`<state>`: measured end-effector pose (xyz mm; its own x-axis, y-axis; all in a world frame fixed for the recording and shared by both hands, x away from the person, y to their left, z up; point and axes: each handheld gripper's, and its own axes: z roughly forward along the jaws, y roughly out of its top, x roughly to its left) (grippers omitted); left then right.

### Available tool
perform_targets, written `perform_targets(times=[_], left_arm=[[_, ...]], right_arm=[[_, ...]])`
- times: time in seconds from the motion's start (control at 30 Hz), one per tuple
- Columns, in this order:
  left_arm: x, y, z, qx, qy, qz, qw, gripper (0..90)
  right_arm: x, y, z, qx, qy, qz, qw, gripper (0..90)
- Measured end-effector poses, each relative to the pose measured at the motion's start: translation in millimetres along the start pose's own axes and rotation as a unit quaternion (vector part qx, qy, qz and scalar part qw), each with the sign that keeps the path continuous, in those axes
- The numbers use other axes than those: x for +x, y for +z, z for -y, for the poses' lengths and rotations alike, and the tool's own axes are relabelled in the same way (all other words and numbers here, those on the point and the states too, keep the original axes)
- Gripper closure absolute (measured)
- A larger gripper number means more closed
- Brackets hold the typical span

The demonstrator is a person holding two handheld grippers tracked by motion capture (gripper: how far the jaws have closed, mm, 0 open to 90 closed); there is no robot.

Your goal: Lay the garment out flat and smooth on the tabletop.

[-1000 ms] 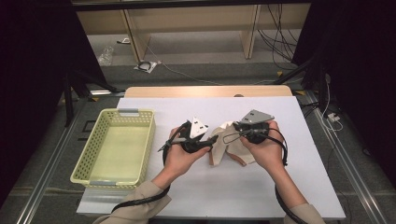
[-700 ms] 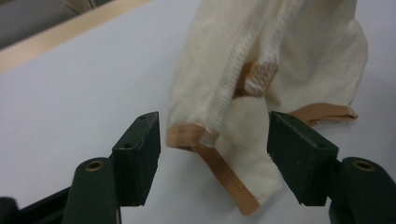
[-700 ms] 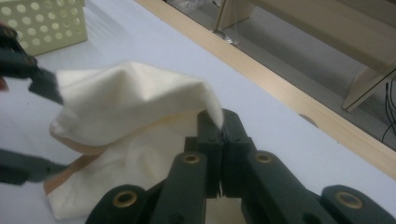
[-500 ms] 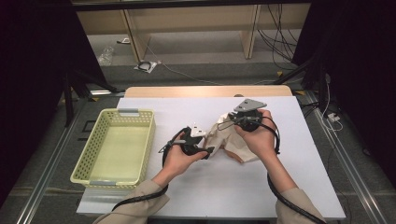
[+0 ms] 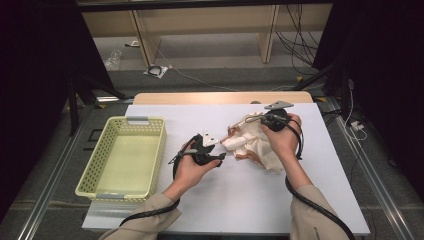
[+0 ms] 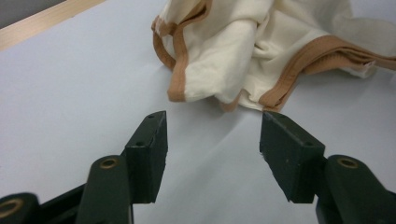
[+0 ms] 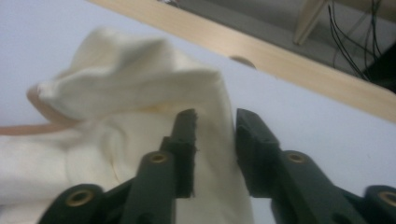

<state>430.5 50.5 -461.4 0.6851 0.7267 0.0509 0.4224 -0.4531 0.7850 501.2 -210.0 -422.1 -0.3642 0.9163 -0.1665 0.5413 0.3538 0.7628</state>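
Right gripper (image 7: pixel 215 116) slid out, just opening around cloth (image 5: pixel 252 142) – left gripper (image 6: pixel 212 123) gapes empty

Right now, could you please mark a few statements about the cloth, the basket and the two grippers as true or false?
1. The cloth lies in the basket. False: it lies on the table.
2. The left gripper is open, apart from the cloth. True.
3. The basket holds a bottle. False: nothing lies in it.
4. Cloth sits between the right gripper fingers, which have just been opening. True.
5. The cloth has brown edging. True.
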Motion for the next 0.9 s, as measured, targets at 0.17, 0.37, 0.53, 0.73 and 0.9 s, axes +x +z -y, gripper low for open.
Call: perform_targets(times=[0.17,0.37,0.53,0.73,0.9], left_arm=[[-3.8,4.3,2.1,0.009,0.006,0.008,0.9999,45.8],[-11.3,9.1,-0.5,0.012,0.016,0.017,0.9997,47.8],[-15.1,8.1,-2.5,0.013,0.024,0.02,0.9994,50.9],[-16.3,5.3,-3.8,0.011,0.027,0.022,0.9993,53.4],[-15.4,2.6,-3.3,0.009,0.032,0.023,0.9992,55.1]], right_arm=[[-10.3,-4.0,15.3,0.027,0.011,0.021,0.9994,60.2],[2.2,-29.0,30.4,0.01,-0.009,-0.037,0.9992,59.9],[29.9,-45.3,44.0,0.007,-0.041,-0.112,0.9929,58.7],[49.4,-37.0,51.2,0.044,-0.081,-0.122,0.9882,60.1],[57.0,-30.1,63.4,0.071,-0.097,-0.117,0.9858,84.2]])
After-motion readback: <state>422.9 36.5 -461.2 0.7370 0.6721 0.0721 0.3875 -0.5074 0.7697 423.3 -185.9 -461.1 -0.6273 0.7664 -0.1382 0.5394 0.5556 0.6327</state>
